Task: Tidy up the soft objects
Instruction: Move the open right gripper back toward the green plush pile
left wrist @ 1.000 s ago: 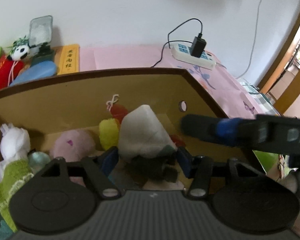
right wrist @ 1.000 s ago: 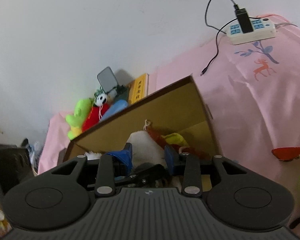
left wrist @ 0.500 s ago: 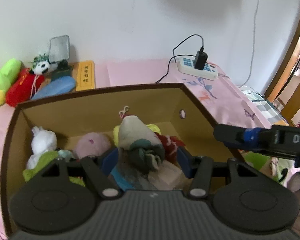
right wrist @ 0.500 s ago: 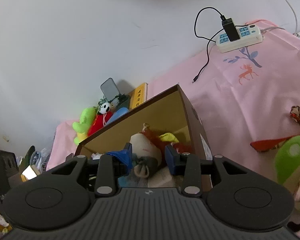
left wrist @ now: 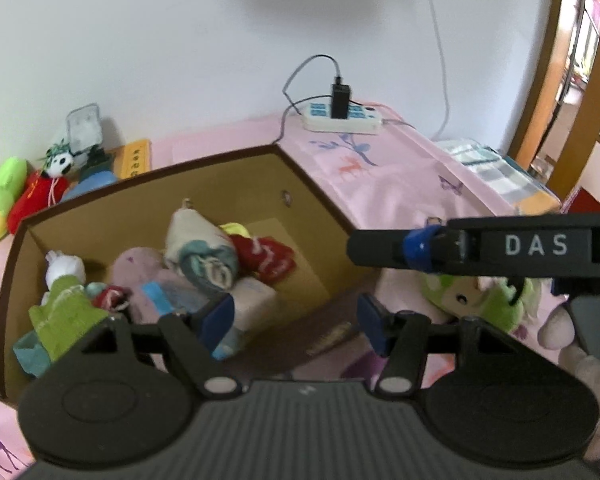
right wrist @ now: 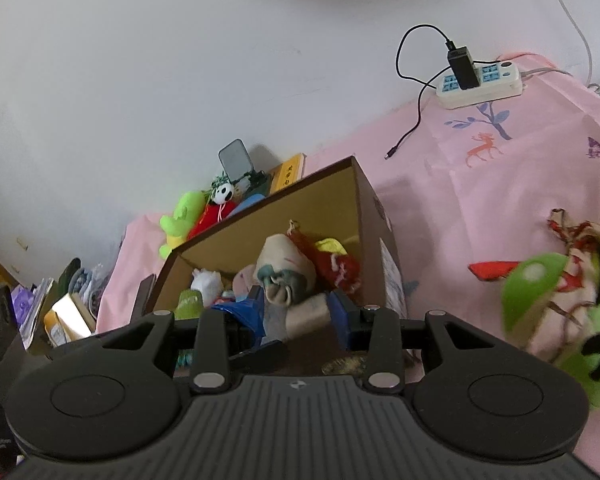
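Both grippers have drawn back from the cardboard box point(left wrist: 312, 184): the cream pouch point(left wrist: 198, 240) that sat between the left gripper's point(left wrist: 296, 320) blue pads a second ago now lies inside the box, against its far wall, among the other soft toys. That gripper's jaws have just been opening and stand apart with nothing between them, over the box's near rim. The right gripper point(right wrist: 300, 312) is also parted and empty, near the same rim. A green plush point(right wrist: 560, 320) lies outside the box, right of it, on the pink bedsheet point(right wrist: 480, 200).
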`<action>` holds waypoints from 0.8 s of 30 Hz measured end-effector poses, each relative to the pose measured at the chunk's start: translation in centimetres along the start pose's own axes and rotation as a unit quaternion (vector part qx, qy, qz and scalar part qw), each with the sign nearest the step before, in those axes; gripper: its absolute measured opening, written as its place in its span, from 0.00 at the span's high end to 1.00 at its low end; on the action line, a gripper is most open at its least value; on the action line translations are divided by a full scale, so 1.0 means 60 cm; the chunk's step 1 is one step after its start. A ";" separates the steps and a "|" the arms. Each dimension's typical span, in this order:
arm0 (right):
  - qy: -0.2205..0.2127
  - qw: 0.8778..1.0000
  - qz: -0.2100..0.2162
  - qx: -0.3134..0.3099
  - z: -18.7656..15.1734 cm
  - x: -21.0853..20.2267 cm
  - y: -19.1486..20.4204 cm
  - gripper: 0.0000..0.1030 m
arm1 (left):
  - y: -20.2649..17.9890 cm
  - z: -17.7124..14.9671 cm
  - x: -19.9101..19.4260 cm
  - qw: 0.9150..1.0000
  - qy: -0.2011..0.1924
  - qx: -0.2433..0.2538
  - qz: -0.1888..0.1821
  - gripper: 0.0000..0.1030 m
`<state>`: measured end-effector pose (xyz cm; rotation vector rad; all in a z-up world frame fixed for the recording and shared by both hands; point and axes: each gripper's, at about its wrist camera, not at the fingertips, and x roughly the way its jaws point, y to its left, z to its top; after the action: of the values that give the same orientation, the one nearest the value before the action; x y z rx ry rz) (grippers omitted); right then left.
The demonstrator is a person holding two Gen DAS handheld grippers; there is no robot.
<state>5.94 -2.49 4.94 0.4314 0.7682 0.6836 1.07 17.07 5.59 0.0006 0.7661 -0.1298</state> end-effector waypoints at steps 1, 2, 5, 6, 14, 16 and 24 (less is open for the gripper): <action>0.000 1.000 0.000 -0.002 -0.003 -0.006 -0.002 0.81 | -0.006 -0.003 -0.001 1.000 0.002 0.002 -0.002 0.42; 0.001 1.000 -0.001 -0.004 -0.006 -0.013 -0.006 0.81 | -0.014 -0.006 -0.002 1.000 0.004 0.002 -0.004 0.41; 0.006 1.000 -0.006 -0.009 -0.016 -0.031 -0.018 0.81 | -0.040 -0.016 0.000 1.000 0.014 0.004 -0.012 0.41; 0.009 1.000 -0.008 -0.010 -0.020 -0.036 -0.024 0.81 | -0.049 -0.019 0.001 1.000 0.017 0.006 -0.014 0.41; 0.028 0.999 -0.033 -0.004 -0.051 -0.077 -0.080 0.80 | -0.135 -0.042 0.021 0.998 0.043 0.023 -0.042 0.39; 0.030 0.999 -0.039 0.001 -0.055 -0.088 -0.095 0.80 | -0.156 -0.046 0.029 0.997 0.050 0.029 -0.049 0.38; 0.023 0.997 -0.065 0.018 -0.065 -0.131 -0.150 0.80 | -0.220 -0.049 0.061 0.994 0.079 0.040 -0.068 0.37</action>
<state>2.51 -13.94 0.95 0.3964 0.8454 0.5601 0.10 3.68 1.56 0.0344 0.9197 -0.2932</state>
